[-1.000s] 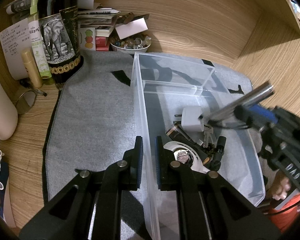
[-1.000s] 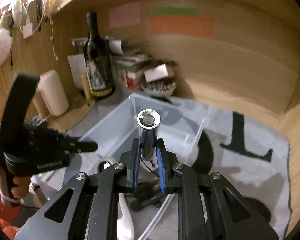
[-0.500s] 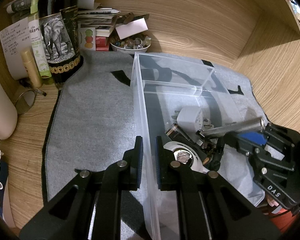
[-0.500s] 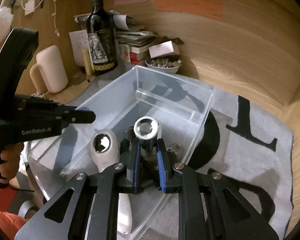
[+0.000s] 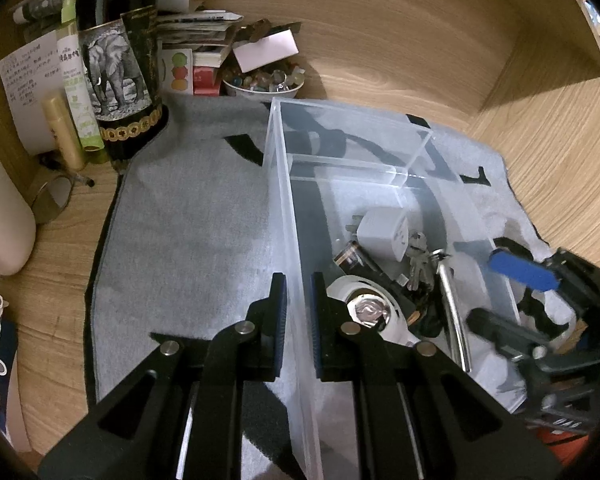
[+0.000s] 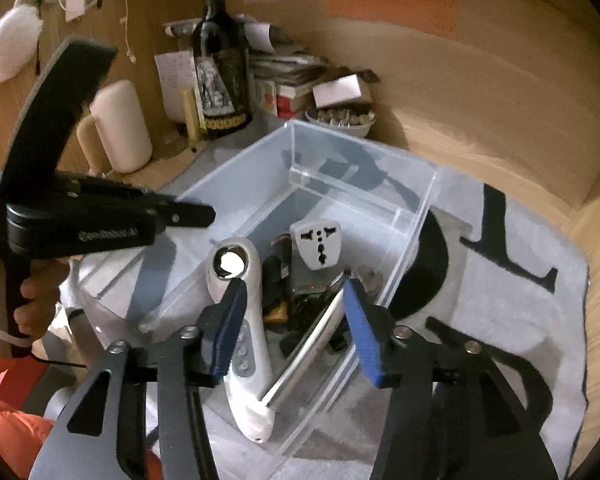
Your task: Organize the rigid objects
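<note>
From the left wrist: the left gripper (image 5: 297,322) pinches the near wall of the clear box (image 5: 288,200). The silver tube (image 5: 454,316) lies inside the box, toward its right wall.

From the right wrist: the right gripper (image 6: 290,328) is spread wide and holds nothing. The silver tube (image 6: 310,350) lies loose just below it, pointing toward it.

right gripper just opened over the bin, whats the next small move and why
Probably lift the right gripper straight up and out of the clear bin. Its jaws stand open, and the metal tube lies loose in the bin, leaning beside the white remote, so that drop looks done. The left gripper is clamped on the bin's wall, steadying it.
</note>
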### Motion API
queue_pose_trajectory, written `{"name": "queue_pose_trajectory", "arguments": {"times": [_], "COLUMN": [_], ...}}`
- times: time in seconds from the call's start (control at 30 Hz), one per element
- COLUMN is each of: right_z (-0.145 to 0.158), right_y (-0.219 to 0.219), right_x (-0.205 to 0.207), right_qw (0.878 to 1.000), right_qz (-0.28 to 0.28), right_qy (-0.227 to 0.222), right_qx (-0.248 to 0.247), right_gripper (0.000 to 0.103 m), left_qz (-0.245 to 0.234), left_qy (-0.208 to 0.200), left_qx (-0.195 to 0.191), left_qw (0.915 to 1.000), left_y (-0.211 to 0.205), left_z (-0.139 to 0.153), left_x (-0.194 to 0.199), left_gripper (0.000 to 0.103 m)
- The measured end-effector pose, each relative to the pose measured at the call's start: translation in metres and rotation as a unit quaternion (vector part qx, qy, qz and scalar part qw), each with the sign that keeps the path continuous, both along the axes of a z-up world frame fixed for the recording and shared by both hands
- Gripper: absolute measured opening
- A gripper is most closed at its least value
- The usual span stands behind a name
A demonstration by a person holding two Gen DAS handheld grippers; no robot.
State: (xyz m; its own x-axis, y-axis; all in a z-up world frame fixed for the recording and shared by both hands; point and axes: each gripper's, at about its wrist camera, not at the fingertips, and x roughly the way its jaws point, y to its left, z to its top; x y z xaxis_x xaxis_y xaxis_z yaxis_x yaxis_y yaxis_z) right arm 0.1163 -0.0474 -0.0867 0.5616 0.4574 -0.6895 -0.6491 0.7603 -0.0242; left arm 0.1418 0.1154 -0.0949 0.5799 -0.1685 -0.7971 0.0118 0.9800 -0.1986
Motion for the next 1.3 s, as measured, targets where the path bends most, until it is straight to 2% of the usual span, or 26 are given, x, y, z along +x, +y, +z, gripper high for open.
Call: {"name": "queue_pose_trajectory", "arguments": {"times": [0.2,0.27,0.4,0.47,0.53,0.67,0.73,0.8,1.03,1.17,1.3], "right_z": [0.021,0.03,0.047,0.055,0.06,0.066,0.069,0.071,0.079,0.08,0.08], "right_y": [-0.022,-0.032,-0.052,-0.062,-0.069,-0.08,-0.085,-0.088,-0.101,-0.106,-0.11], "right_x": [-0.004,-0.006,-0.012,-0.016,-0.021,-0.033,-0.04,-0.047,-0.072,-0.081,-0.084], "right_qw": [0.999,0.997,0.993,0.99,0.987,0.983,0.98,0.978,0.969,0.964,0.963], "right_qz": [-0.03,-0.047,-0.075,-0.088,-0.097,-0.115,-0.118,-0.121,-0.134,-0.14,-0.143], "right_qy": [-0.024,-0.04,-0.066,-0.078,-0.087,-0.107,-0.119,-0.131,-0.177,-0.191,-0.191], "right_qx": [0.033,0.044,0.069,0.082,0.089,0.099,0.105,0.107,0.112,0.119,0.125], "right_gripper": [0.06,0.07,0.081,0.082,0.083,0.095,0.099,0.101,0.103,0.103,0.103], "left_qz": [0.007,0.005,0.012,0.016,0.016,0.015,0.015,0.016,0.02,0.019,0.016], "left_qy": [-0.013,-0.023,-0.055,-0.08,-0.107,-0.16,-0.186,-0.205,-0.271,-0.296,-0.306], "left_qx": [0.011,0.018,0.032,0.046,0.056,0.076,0.081,0.083,0.086,0.074,0.073], "left_qw": [0.9998,0.9996,0.9979,0.9956,0.9925,0.9841,0.9791,0.9752,0.9586,0.952,0.949], "left_y": [0.001,-0.001,-0.004,-0.009,-0.017,-0.034,-0.043,-0.05,-0.074,-0.082,-0.088], "left_z": [0.01,0.017,0.035,0.046,0.056,0.075,0.084,0.09,0.102,0.104,0.104], "left_x": [-0.006,-0.01,-0.023,-0.031,-0.042,-0.066,-0.078,-0.087,-0.118,-0.128,-0.133], "left_gripper": [0.009,0.01,0.038,0.045,0.057,0.075,0.089,0.094,0.101,0.102,0.103]}}
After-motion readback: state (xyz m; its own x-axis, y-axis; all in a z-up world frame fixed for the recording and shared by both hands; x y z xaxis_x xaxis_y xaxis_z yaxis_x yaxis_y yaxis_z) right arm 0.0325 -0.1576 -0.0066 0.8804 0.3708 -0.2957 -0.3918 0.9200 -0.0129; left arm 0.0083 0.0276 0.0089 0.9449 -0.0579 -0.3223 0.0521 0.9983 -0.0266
